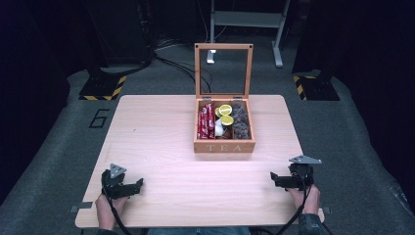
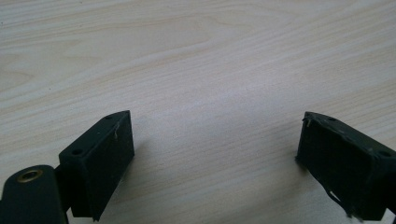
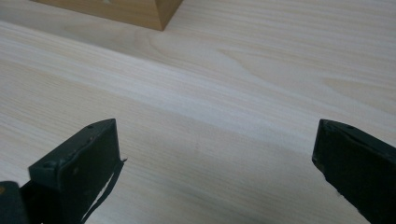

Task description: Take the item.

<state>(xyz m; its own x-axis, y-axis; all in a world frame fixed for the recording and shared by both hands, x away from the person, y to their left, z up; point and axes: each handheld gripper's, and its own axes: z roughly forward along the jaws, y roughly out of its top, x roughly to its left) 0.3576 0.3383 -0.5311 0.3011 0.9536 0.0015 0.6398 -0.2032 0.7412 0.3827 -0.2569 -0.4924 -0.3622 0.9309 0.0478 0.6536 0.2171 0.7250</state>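
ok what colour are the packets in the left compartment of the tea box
Red packets, seen best in the high view, in the tea box.

"TEA" on wooden box (image 1: 224, 146) front, "6" on floor (image 1: 99, 118)

open wooden tea box (image 1: 224, 146) on a light table (image 1: 161, 147)
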